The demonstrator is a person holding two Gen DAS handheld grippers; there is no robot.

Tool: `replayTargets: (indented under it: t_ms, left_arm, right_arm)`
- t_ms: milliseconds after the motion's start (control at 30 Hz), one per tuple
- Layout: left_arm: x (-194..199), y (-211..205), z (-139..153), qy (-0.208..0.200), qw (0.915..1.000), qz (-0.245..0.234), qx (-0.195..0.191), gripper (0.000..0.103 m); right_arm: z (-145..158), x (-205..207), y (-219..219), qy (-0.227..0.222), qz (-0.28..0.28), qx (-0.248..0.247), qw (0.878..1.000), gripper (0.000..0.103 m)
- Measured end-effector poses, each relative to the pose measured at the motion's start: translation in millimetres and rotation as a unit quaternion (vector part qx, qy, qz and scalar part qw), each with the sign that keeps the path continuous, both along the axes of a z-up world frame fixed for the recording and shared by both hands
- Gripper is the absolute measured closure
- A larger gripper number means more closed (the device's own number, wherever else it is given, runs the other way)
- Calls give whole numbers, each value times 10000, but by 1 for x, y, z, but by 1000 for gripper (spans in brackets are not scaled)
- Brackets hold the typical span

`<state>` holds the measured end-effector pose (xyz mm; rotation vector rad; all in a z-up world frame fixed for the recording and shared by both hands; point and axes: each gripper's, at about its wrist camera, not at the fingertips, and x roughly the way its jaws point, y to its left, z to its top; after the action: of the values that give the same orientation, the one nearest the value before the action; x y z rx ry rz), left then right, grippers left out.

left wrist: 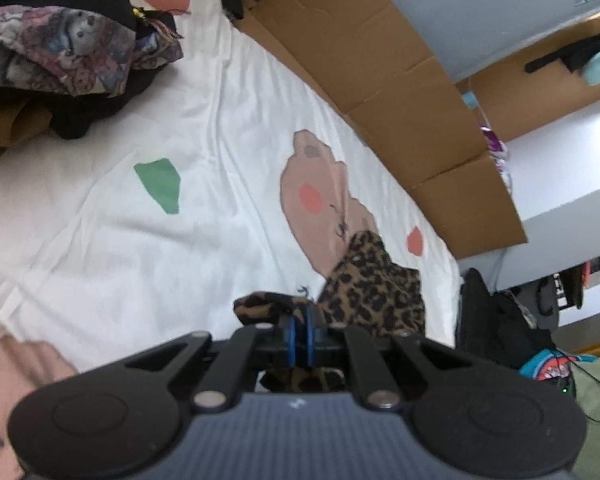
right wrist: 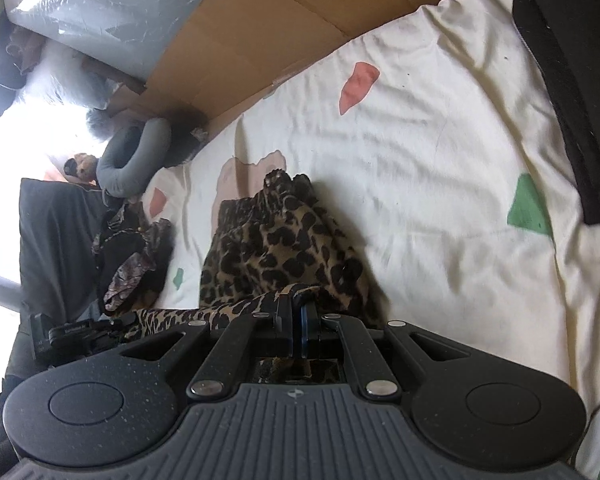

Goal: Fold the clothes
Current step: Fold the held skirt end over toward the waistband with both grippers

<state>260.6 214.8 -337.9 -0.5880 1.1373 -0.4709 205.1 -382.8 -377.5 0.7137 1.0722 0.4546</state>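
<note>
The left gripper [left wrist: 300, 322] has its two blue fingers pinched tight on a bit of the leopard-print cloth [left wrist: 374, 284]. The right gripper [right wrist: 296, 316] is pinched tight on another edge of the same cloth [right wrist: 276, 244]. Only a thin strip sits between each pair of fingers, so the cloth could slip out if either hand pulls too hard or too fast. If the two hands pull apart unevenly, the cloth may twist and the fold would come out crooked.

Past the fingers, the cloth is bunched up in a lump on the white bed sheet [left wrist: 148, 248]. It is not flat, and I cannot tell which part of the garment each gripper holds. A lumpy cloth can fold over itself the wrong way. It could also drag the sheet into wrinkles.

Both grippers are low over the bed and point forward across it. In the left view the cloth is mostly to the right of the fingers. In the right view it rises in front of the fingers and a strip trails off to the left. It may be getting spread out, or a fold may be under way; the pictures fit both.

Farther off sits a pile of other clothes [left wrist: 60, 52], with flowery and black ones in it. A swinging edge could snag there. The cardboard [left wrist: 380, 80] stands along the far side of the bed.
</note>
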Motion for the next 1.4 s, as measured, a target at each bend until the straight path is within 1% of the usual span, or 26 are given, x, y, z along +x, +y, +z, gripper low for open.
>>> replayTargets:
  t_ms: [100, 200, 367, 500, 533, 600, 667, 700, 733, 800, 900, 1067, 1267, 1400]
  left_arm:
    - [8, -6, -8, 12, 9999, -51, 120, 98]
    - [12, -14, -14, -117, 9991, -190, 364, 98]
    - [18, -13, -33, -88, 9989, -152, 427, 98]
    - [21, -17, -46, -21, 9979, -220, 607, 97]
    - [21, -17, -46, 10, 9980, -203, 601, 97]
    - [18, -18, -37, -57, 9980, -170, 614, 95]
    - [13, -18, -26, -157, 9978, -180, 625, 91]
    - [10, -19, -19, -216, 9975, -214, 640, 86]
    - [7, -21, -14, -274, 9971, -252, 665, 78]
    - [0, -24, -4, -372, 9966, -283, 684, 70]
    - [-11, -30, 4, -364, 9966, -306, 671, 69]
    - [-34, -51, 9, -412, 9942, -566, 817, 69]
    - [-56, -77, 1, -365, 9916, -824, 925, 69]
    - [-66, -97, -5, -353, 9872, -1085, 1118, 69]
  right_arm:
    - [-6, 7, 1, 6, 86, -106, 9999, 101]
    - [-12, 13, 2, 11, 173, -213, 9996, 101]
    - [-23, 24, 4, 20, 307, -389, 9988, 101]
    - [-39, 31, 6, 180, 151, -404, 9989, 101]
    - [-43, 32, 6, 254, 103, -384, 9989, 100]
    - [-44, 32, 4, 369, -12, -255, 9990, 97]
    - [-38, 28, 0, 337, -95, -106, 9993, 84]
    - [-33, 25, -2, 280, -124, -43, 9995, 59]
    - [-29, 22, -3, 229, -144, 21, 9996, 45]
    - [-21, 14, -3, 169, -130, 164, 9996, 44]
    - [-18, 4, 0, 155, -81, 236, 9996, 41]
    - [-21, -13, 21, 150, 273, -44, 9995, 41]
    - [-25, -18, 43, 26, 428, -569, 9975, 41]
    - [-27, -22, 58, -56, 531, -918, 9943, 47]
